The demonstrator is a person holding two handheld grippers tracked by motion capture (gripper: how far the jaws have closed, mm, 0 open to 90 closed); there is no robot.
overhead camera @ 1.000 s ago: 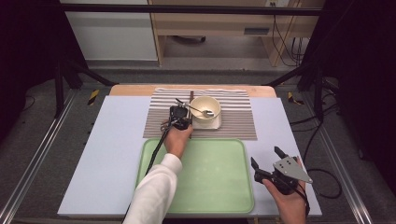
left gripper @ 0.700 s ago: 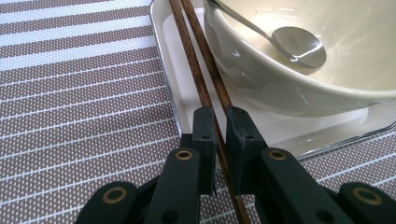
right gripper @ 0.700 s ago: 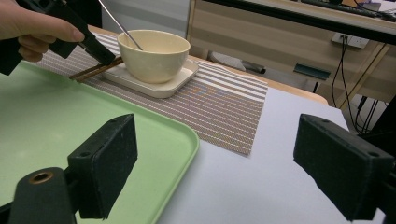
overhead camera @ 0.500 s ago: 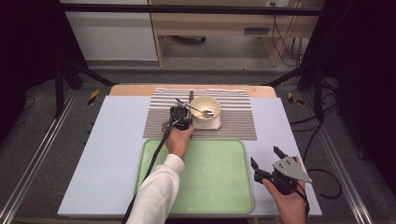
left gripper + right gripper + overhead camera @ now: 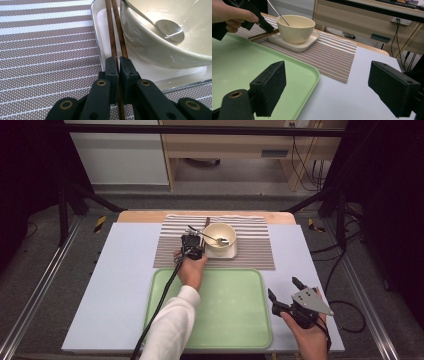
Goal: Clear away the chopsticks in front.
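Striped placemat point(image 5: 250, 251) carries chopsticks point(image 5: 115, 30), lengthwise toward its far edge, pinched by the left gripper point(image 5: 118, 65); right gripper point(image 5: 283, 289) spread wide.

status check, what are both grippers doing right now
Left gripper shut on chopsticks beside the bowl on the white dish. Right gripper open, idle past the green tray. Spoon in bowl; nothing blocking.
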